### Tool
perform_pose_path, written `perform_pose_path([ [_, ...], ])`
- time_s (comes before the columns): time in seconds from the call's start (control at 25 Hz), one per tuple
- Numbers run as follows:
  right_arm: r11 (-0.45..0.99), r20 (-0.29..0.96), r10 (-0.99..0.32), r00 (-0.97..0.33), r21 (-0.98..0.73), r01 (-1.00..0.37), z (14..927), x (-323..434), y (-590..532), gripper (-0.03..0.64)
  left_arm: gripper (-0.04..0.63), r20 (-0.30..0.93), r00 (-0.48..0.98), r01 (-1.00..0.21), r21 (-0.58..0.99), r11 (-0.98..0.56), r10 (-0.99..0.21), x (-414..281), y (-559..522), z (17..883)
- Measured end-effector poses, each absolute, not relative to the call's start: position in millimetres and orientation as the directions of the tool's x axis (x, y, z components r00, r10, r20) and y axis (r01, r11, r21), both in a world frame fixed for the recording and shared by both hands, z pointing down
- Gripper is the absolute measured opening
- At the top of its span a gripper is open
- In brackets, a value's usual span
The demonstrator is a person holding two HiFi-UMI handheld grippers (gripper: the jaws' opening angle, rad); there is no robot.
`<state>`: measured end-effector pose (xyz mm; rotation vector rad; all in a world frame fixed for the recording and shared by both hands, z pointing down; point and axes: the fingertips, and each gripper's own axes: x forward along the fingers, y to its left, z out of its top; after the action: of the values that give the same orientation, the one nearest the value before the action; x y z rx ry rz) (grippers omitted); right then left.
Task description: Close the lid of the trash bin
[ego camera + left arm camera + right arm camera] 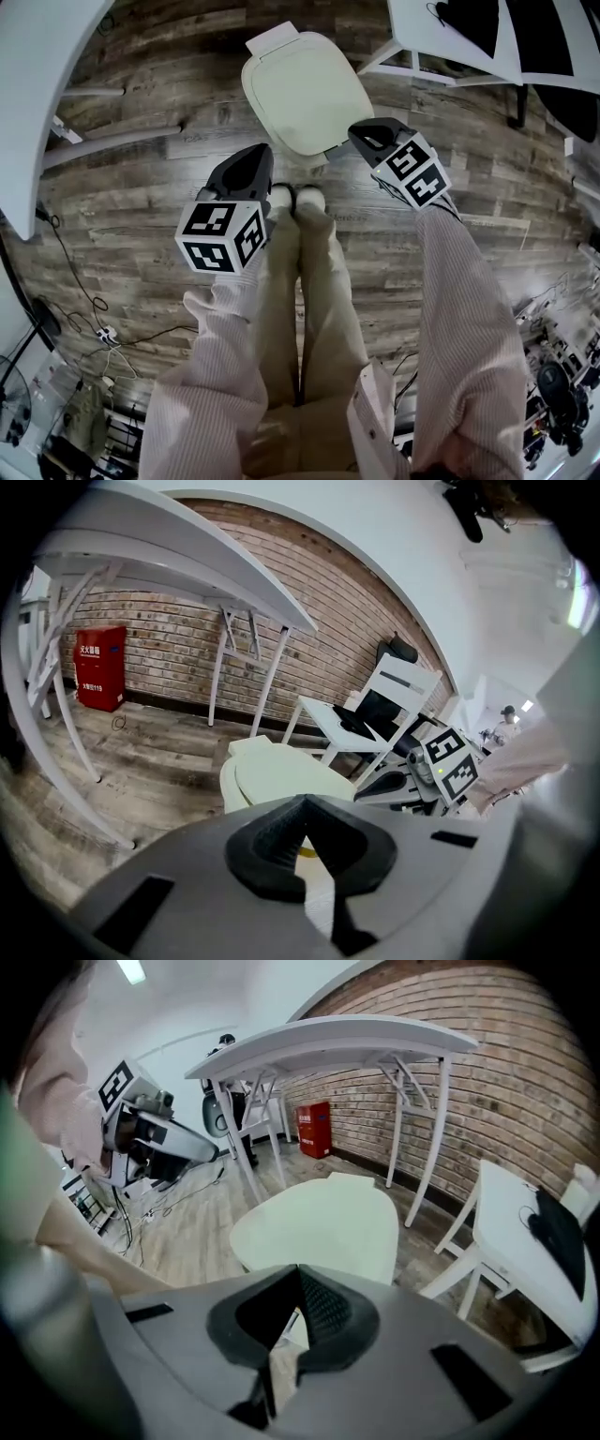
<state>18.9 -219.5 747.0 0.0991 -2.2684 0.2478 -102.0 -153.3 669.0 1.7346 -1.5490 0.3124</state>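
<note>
Cream plastic trash bin (pixel 305 94), rounded and wider at the near end, standing on a grey-brown wood-plank floor (pixel 141 216) directly ahead of the person's shoes (pixel 298 199). Its lid (pixel 300 80) lies down flat on the body, with a thin seam running round the rim and a small hinge tab at the far end. Left gripper (pixel 258 155): jaws clenched tip to tip, nothing between them, held short of the bin's near left corner and apart from it. Right gripper (pixel 361 139): jaws clenched, empty, tip over the bin's near right edge; whether it touches cannot be told. A large white tabletop (pixel 37 75) overhangs well to the left, its legs (pixel 103 141) leaving a broad strip of bare floor beside the bin. A small white tabletop (pixel 450 37) stands at the far right, its frame just beside the bin's far right corner. Brick wall (pixel 169 639) behind, red box (pixel 99 667) at its foot. Cables (pixel 94 319) trail on the floor at near left.
</note>
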Motion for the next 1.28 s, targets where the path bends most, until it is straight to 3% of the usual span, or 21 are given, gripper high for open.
perform_pose_path([
  [0.68,0.876,0.752,-0.146,-0.642,-0.202,-0.437,787,24,-223,0.005,-0.006,0.650,0.282,-0.921,0.388,-0.011,-0.706,-99,-154,713],
  [1.28,0.857,0.808,-0.186,-0.559,-0.145,-0.494,795,22,-223,0.003,-0.006,0.649,0.312,-0.916,0.398,-0.040,-0.694,-95,-161,724],
])
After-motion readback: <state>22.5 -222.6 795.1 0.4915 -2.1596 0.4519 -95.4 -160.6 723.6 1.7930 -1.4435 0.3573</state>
